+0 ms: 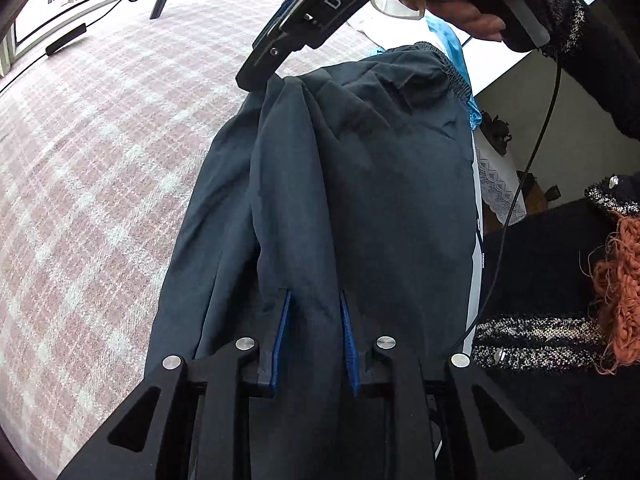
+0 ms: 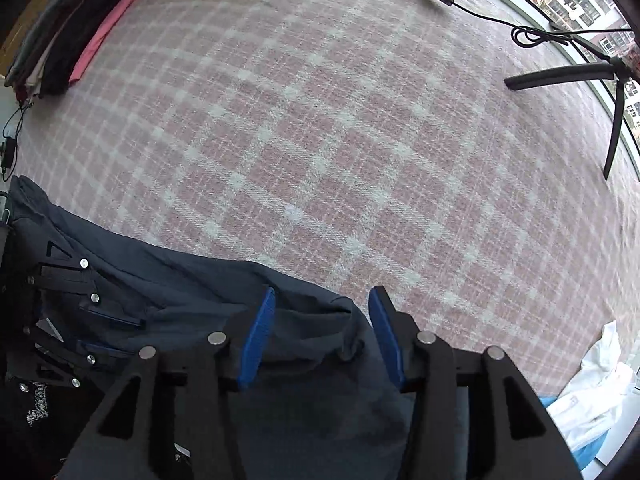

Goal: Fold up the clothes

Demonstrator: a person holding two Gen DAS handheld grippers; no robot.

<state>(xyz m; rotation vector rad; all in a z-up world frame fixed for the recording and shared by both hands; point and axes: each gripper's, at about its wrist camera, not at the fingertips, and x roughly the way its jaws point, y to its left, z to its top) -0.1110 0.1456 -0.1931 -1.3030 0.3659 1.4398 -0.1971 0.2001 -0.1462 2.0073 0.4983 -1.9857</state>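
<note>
Dark navy trousers [image 1: 352, 184] are being lifted above the pink plaid bed cover [image 1: 100, 160], stretched lengthwise between the two tools. The left tool [image 1: 314, 300] is seen with its blue pads only slightly apart and fabric bunched between them; it appears to be gripping the leg end. The right tool [image 2: 322, 300] is being held with its pads well spread over the cloth near the elastic waistband [image 1: 452, 68], though whether anything is being pinched cannot be told. A stack of folded clothes [image 2: 68, 28] is lying at the far corner, and a white garment [image 2: 596, 392] is crumpled beside the trousers.
</note>
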